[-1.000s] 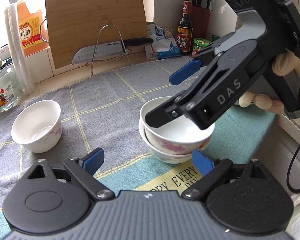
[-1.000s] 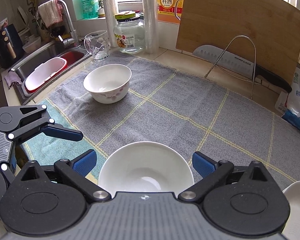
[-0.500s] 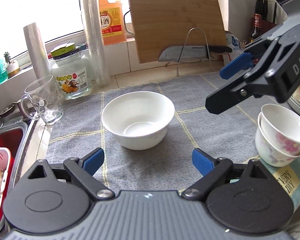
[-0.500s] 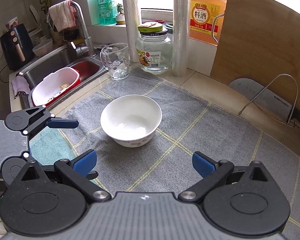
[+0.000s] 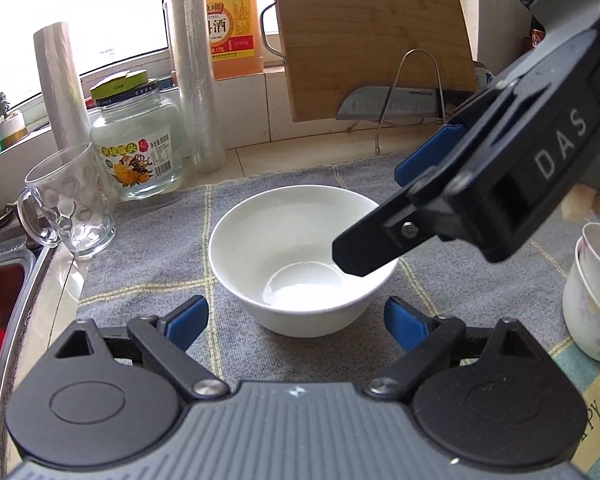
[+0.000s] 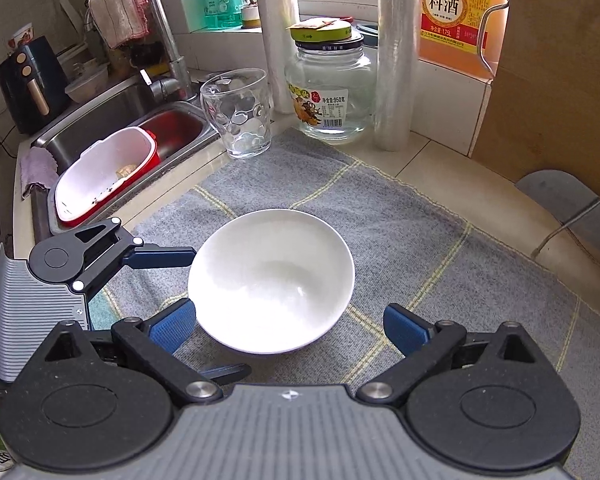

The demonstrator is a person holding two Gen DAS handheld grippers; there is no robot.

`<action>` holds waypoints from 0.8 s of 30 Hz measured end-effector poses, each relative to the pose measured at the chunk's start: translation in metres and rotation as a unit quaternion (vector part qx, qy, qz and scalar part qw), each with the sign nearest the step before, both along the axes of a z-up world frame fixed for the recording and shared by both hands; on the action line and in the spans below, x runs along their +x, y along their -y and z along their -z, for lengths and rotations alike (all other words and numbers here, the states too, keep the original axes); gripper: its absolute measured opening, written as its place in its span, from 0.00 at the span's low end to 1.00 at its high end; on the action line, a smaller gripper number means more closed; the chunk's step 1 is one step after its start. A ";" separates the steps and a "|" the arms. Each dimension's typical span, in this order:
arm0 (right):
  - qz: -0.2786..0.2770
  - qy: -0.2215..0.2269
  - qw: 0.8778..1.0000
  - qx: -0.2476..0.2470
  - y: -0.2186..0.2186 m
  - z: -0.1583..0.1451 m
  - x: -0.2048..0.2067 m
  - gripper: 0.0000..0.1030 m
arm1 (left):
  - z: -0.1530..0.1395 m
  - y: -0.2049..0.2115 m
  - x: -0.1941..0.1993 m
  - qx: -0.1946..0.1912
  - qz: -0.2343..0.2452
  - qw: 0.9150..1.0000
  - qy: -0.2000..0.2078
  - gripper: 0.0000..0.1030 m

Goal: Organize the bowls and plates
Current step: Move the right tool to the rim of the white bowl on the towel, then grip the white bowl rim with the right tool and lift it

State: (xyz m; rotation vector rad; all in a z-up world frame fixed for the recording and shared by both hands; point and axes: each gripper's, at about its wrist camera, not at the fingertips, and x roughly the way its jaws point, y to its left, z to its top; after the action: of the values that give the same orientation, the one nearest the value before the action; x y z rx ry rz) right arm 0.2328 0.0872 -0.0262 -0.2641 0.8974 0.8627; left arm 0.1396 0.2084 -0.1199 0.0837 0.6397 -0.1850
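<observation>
White bowl (image 5: 300, 268): single, upright on the grey checked cloth (image 5: 148, 248), apart from the stacked flowered bowls (image 5: 592, 296) at the right edge.
Right gripper (image 6: 286, 326): jaws wide, straddling the bowl's near rim, nothing held.
Left gripper (image 5: 296, 320): wide too, just short of the bowl.
Step, by my reckoning: fetching the last loose bowl; next, close on its rim, lift, nest it on the stack.
Surroundings: glass mug (image 5: 66, 204), jar (image 5: 136, 140), cutting board (image 5: 374, 36), cleaver (image 5: 388, 104), sink (image 6: 112, 128).
</observation>
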 end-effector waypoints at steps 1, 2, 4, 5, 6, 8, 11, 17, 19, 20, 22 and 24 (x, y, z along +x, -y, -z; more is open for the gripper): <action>0.000 -0.003 1.000 0.002 -0.001 0.001 0.003 0.97 | 0.000 0.001 0.002 0.000 0.003 1.000 0.000 0.92; 0.001 -0.006 1.000 0.004 -0.003 0.002 0.006 0.97 | -0.001 0.001 0.003 0.001 0.007 1.000 -0.002 0.92; 0.000 -0.010 1.000 0.006 -0.006 0.004 0.011 0.93 | 0.000 0.004 0.006 0.007 0.012 1.000 -0.001 0.92; 0.000 -0.012 1.000 0.004 -0.008 0.005 0.014 0.92 | 0.000 0.005 0.007 0.009 0.013 1.000 0.000 0.91; 0.000 -0.012 1.000 0.003 -0.010 0.006 0.016 0.90 | 0.000 0.005 0.008 0.009 0.013 1.000 0.000 0.91; 0.002 -0.017 1.000 0.002 -0.014 0.010 0.022 0.88 | 0.000 0.005 0.011 0.004 0.014 1.000 -0.001 0.91; 0.004 -0.026 1.000 0.005 -0.016 0.014 0.029 0.84 | 0.000 0.005 0.013 0.004 0.015 1.000 0.001 0.91; -0.002 -0.030 1.000 0.004 -0.023 0.017 0.035 0.81 | 0.000 0.002 0.016 0.003 0.020 1.000 0.000 0.90; -0.002 -0.033 0.999 0.004 -0.025 0.018 0.037 0.78 | 0.000 0.002 0.016 0.000 0.022 1.000 0.000 0.90; -0.003 -0.036 0.999 0.005 -0.026 0.019 0.038 0.77 | 0.000 0.002 0.016 -0.001 0.022 1.000 -0.001 0.90; -0.005 -0.037 0.999 0.005 -0.027 0.019 0.038 0.74 | 0.000 0.002 0.016 -0.002 0.024 1.000 0.001 0.90; -0.008 -0.041 0.999 0.005 -0.029 0.021 0.039 0.74 | 0.000 0.002 0.016 -0.004 0.025 1.000 0.001 0.90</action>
State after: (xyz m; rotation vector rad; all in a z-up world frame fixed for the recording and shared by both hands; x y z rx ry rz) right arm 0.2721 0.1165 -0.0468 -0.2296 0.9672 0.8984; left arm 0.1559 0.2069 -0.1198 0.0931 0.6352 -0.2356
